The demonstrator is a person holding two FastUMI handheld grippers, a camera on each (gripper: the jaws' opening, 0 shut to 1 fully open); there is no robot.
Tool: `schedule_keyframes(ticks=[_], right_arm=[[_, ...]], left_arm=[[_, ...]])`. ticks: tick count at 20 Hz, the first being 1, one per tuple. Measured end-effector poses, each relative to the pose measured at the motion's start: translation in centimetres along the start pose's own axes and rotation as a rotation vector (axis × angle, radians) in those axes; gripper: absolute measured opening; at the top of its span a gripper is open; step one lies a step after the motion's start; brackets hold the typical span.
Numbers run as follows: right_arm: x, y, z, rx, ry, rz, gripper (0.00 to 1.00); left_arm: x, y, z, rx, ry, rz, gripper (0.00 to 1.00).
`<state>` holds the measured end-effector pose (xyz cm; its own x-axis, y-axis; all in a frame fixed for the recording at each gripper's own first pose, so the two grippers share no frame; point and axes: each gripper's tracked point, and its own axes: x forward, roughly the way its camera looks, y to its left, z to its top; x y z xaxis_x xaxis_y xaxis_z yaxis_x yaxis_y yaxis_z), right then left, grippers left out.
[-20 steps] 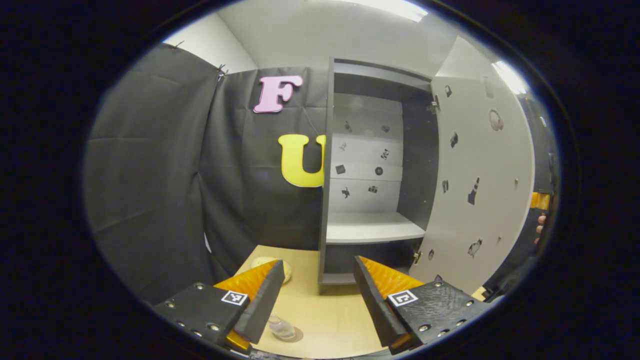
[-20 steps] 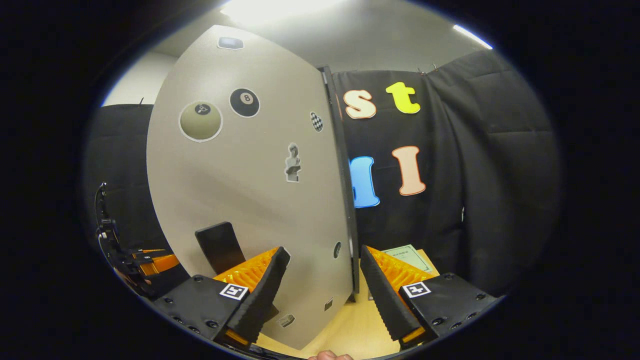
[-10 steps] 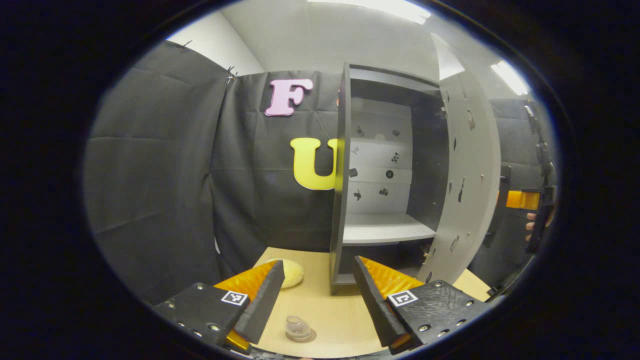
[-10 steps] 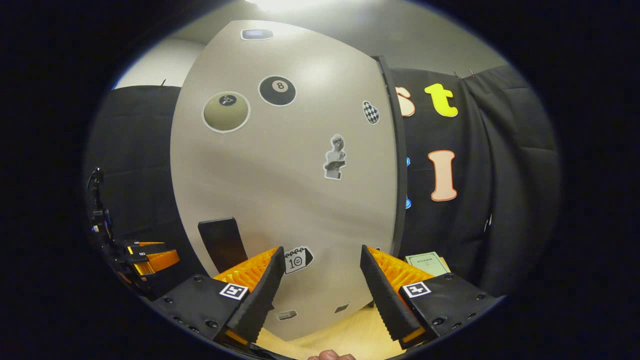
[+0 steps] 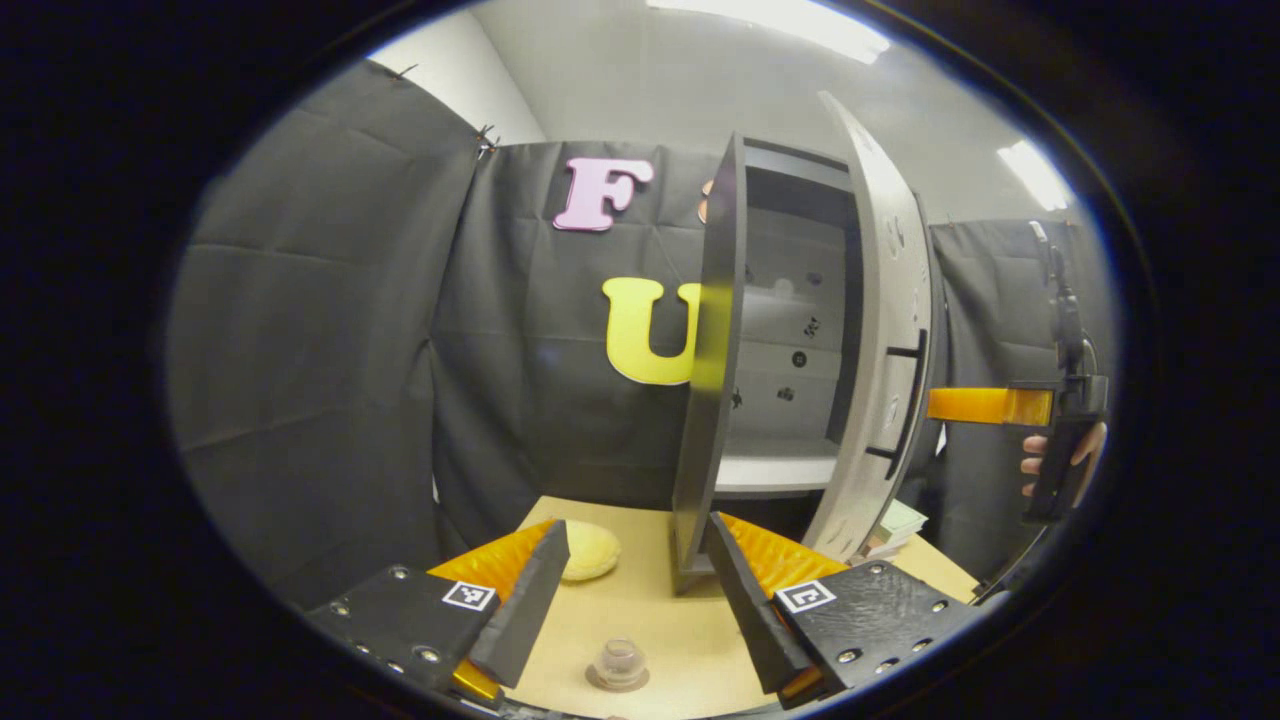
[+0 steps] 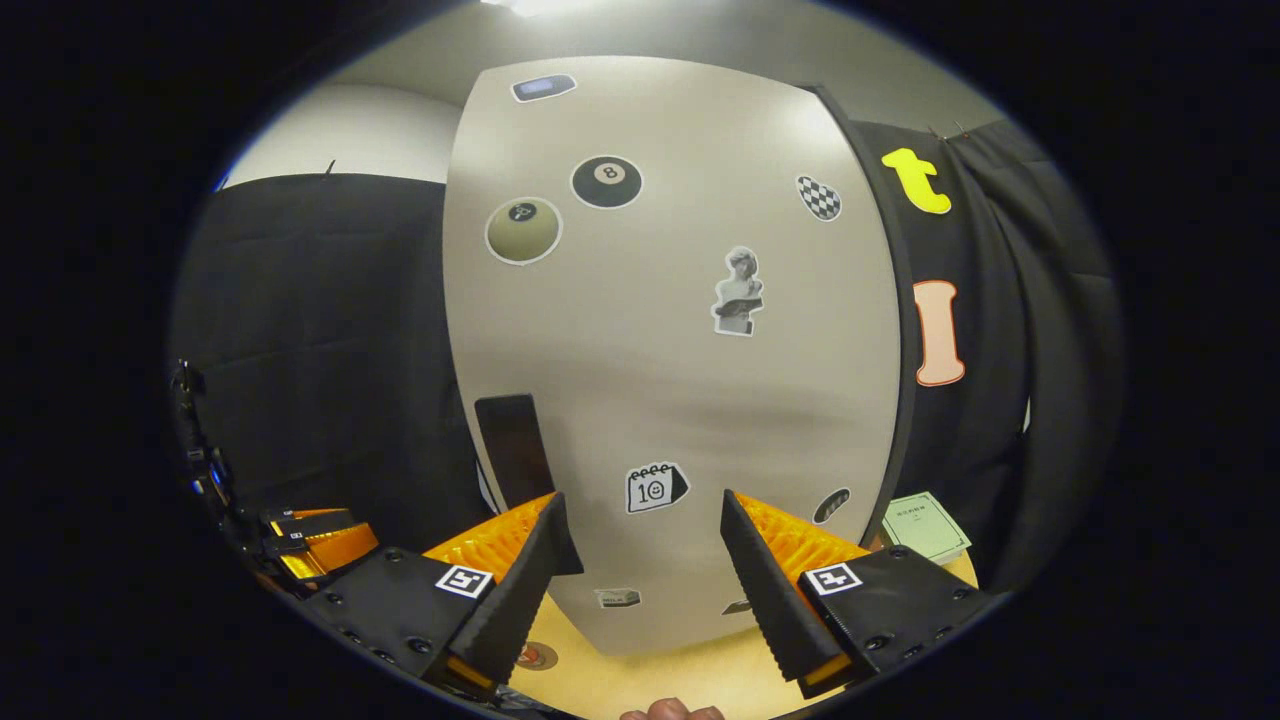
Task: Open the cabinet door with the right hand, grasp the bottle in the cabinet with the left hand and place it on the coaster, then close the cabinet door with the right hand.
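On the light wooden table, the small clear glass bottle stands on a round brown coaster between the wide-spread, empty left gripper, while rightward the right gripper, also wide and empty, faces the grey sticker-covered cabinet door, partly ajar.

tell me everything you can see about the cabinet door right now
The cabinet door is a tall flat panel, light grey and matte, dotted with stickers on both faces. In the left gripper view it stands upright and partly open, hinged on the cabinet's right side, with a dark bar handle on its outer face. The right claw, open, faces that outer face; whether it touches is unclear.
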<state>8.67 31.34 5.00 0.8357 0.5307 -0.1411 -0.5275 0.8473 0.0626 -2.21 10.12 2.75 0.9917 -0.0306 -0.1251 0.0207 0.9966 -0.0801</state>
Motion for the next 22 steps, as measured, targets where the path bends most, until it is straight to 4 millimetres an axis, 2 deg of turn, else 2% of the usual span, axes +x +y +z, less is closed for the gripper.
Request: schedule_keyframes(ticks=[2, 4, 5, 6, 7, 12, 13, 15, 16, 17, 20, 22], right_arm=[[-0.3, -0.6, 0.0, 0.005, -0.009, -0.045, 0.97], [-0.9, -1.9, 0.0, 0.007, -0.018, -0.108, 0.97], [-1.4, -2.5, 0.1, 0.003, -0.020, -0.134, 0.98], [-1.9, -3.2, 0.1, -0.006, -0.024, -0.162, 0.98], [-2.6, -4.2, 0.3, -0.015, -0.034, -0.193, 0.98], [-6.0, -7.6, 0.7, 0.005, -0.100, -0.297, 0.97], [-6.6, -8.1, 0.9, 0.001, -0.113, -0.306, 0.97], [-7.7, -10.0, 1.2, -0.043, -0.154, -0.343, 0.97], [-8.2, -10.8, 1.2, -0.065, -0.161, -0.360, 0.97], [-8.7, -11.5, 0.9, -0.082, -0.159, -0.368, 0.97], [-10.0, -13.3, 0.0, -0.099, -0.162, -0.399, 0.97], [-10.7, -14.5, -0.8, -0.099, -0.161, -0.410, 0.98]], left_arm=[[0.6, 0.1, -0.6, -0.004, -0.011, -0.032, 0.84], [1.5, 0.2, -0.8, 0.004, -0.023, -0.056, 0.86], [2.1, -0.2, -1.3, 0.014, -0.020, -0.069, 0.83], [2.8, -0.6, -1.4, 0.030, -0.018, -0.077, 0.86], [3.3, -1.2, -1.4, 0.050, -0.024, -0.086, 0.83], [4.7, -5.5, 0.1, 0.133, -0.047, -0.163, 0.83], [4.8, -6.3, 0.6, 0.144, -0.057, -0.170, 0.86], [5.2, -7.9, 1.5, 0.162, -0.076, -0.177, 0.83], [5.6, -8.6, 1.7, 0.171, -0.077, -0.173, 0.86], [5.9, -9.2, 1.7, 0.177, -0.075, -0.165, 0.83], [6.6, -12.3, 1.7, 0.144, -0.067, -0.199, 0.84], [6.6, -13.6, 1.6, 0.110, -0.064, -0.213, 0.83]])
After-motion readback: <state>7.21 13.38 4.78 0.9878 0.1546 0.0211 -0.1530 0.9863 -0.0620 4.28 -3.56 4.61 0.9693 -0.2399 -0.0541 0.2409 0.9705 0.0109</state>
